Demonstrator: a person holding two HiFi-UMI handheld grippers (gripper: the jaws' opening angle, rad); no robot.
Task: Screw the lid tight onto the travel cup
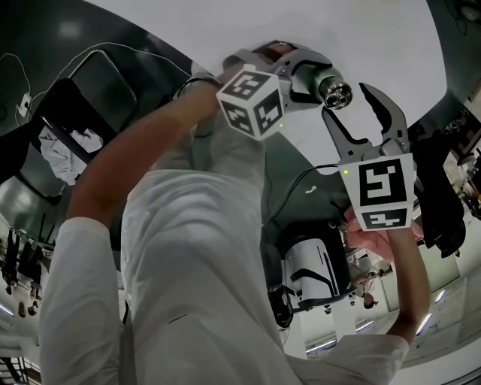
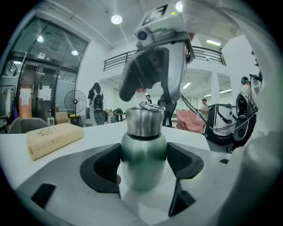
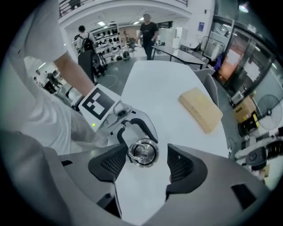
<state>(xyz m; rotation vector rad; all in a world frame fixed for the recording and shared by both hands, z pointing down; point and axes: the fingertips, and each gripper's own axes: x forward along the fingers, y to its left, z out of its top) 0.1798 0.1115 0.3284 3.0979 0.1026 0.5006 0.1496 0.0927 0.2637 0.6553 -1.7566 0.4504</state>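
Note:
The steel travel cup (image 2: 143,148) stands upright between the dark pads of my left gripper (image 2: 143,167), which is shut on its body. Its silver lid (image 2: 143,122) with a ring on top sits on the neck. From above, the lid (image 3: 143,153) lies between the jaws of my right gripper (image 3: 144,167), which is open; the right pad stands clear of it. In the head view the left gripper (image 1: 310,75) holds the cup (image 1: 335,91) out over the white table (image 1: 225,22), with the right gripper (image 1: 347,105) pointing down at the lid.
A tan block (image 3: 201,108) lies on the white table (image 3: 163,84) beyond the cup; it also appears as the tan block (image 2: 53,139) in the left gripper view. People, a fan (image 2: 75,102) and equipment stand in the room behind. A dark chair (image 1: 90,90) is beside the table.

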